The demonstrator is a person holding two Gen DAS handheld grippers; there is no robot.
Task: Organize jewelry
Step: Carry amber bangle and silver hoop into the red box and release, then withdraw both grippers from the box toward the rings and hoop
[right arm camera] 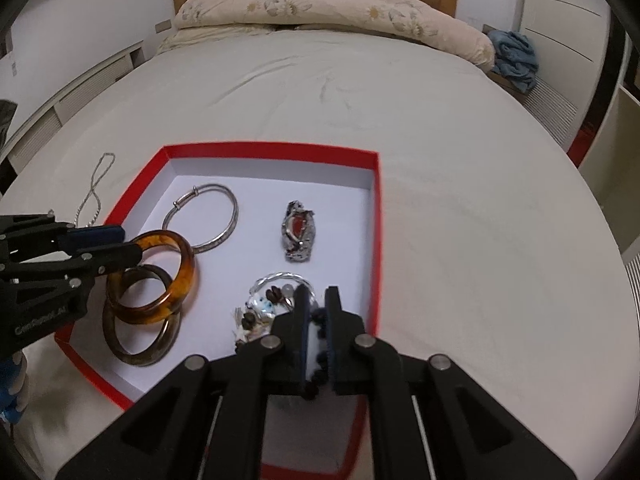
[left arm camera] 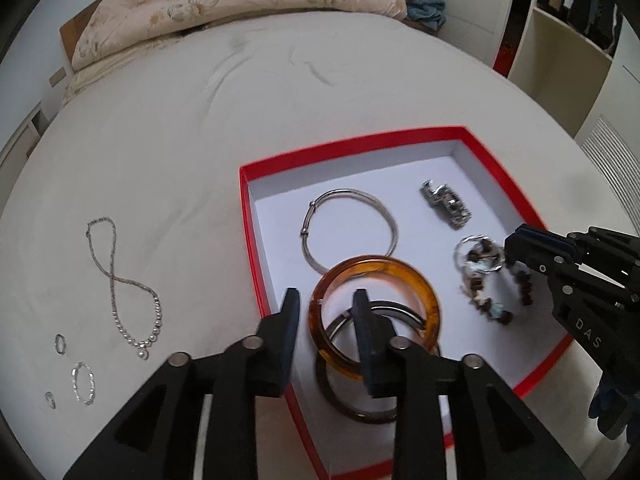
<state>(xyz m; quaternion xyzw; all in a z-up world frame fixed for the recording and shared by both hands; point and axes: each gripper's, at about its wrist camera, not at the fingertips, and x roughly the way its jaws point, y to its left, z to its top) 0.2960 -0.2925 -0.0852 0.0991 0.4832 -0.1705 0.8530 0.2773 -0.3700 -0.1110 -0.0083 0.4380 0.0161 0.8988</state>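
**tidy_tom:** Which step is this? Looks like both tools are down in the red box [right arm camera: 272, 145]

**bangle_bea:** Drop-off, I'd say. The left gripper [left arm camera: 325, 294] is moderately open, straddling the rim of the amber bangle [left arm camera: 376, 263] without pinching it. That bangle lies in the box, leaning on a dark bangle [right arm camera: 138, 360]. The right gripper [right arm camera: 317, 292] is narrow. The beaded bracelet [right arm camera: 248, 322] runs through the gap, with white showing beside the beads, so it doesn't look clamped. Next move, as I see it: lift both tools straight up so nothing snags, then go for the loose stuff at 9 o'clock from the box

**tidy_tom:** Count?

**bangle_bea:** Near to far in the box:
- 1 dark bangle
- 1 amber bangle
- 1 beaded bracelet, with 1 clear hoop [right arm camera: 280, 279] at its far end
- 1 silver bangle [left arm camera: 344, 192] at 12 o'clock from the amber one
- 1 chunky metal piece [right arm camera: 298, 232] with a red centre

Still out on the bed [left arm camera: 200, 140]:
- 2 small rings [left arm camera: 57, 344] [left arm camera: 49, 399]
- 1 sparkly hoop [left arm camera: 75, 376]
- 1 necklace [left arm camera: 157, 314]

That's four pieces left to bring in
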